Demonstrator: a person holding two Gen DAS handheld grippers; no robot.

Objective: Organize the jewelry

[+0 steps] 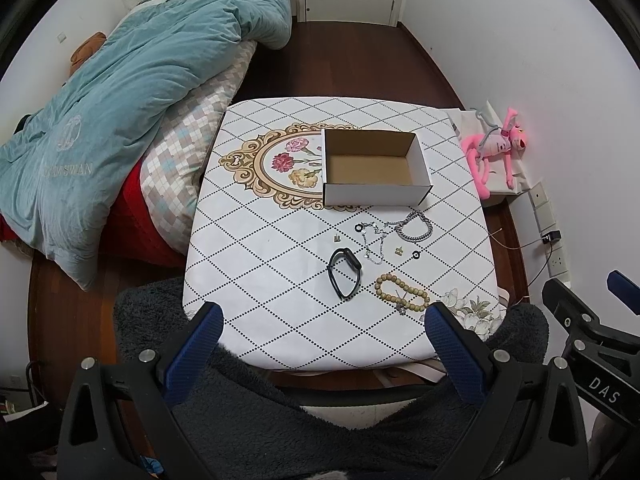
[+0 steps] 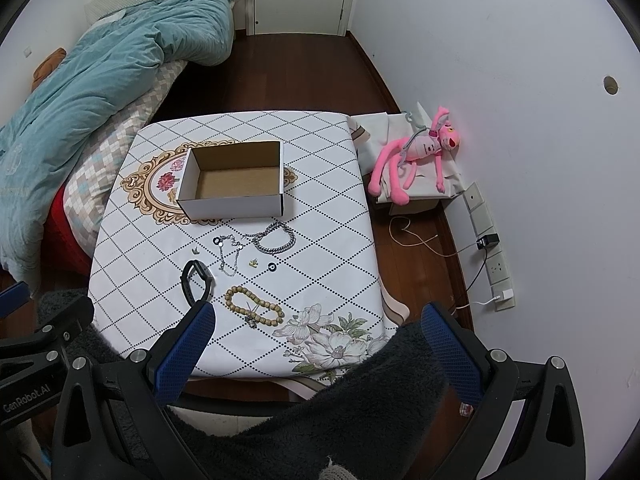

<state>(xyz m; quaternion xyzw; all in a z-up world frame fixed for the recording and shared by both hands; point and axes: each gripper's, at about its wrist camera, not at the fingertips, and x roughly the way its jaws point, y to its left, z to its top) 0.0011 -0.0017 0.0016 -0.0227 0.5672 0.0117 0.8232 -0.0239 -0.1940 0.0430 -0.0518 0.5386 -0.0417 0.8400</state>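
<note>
Cardboard box point(image 1: 376, 168) rectangular, open-topped; wooden bead bracelet point(image 1: 401, 294) nearby. Both hand-held grippers, left point(image 1: 322, 330) and right point(image 2: 318, 330), spread wide, empty.

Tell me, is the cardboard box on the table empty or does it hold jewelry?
Empty. The cardboard box shows only its bare brown floor in both views; the bead bracelet lies outside on the table.

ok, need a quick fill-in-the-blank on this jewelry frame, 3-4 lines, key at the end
1. The cardboard box on the table holds ____ jewelry so far.
2. The bead bracelet lies ____ the box, on the cloth.
3. The black band lies to the ____ of the bead bracelet in the right wrist view.
4. Both the left gripper and the right gripper have their jaws ____.

Missing words: no; outside; left; open
</note>
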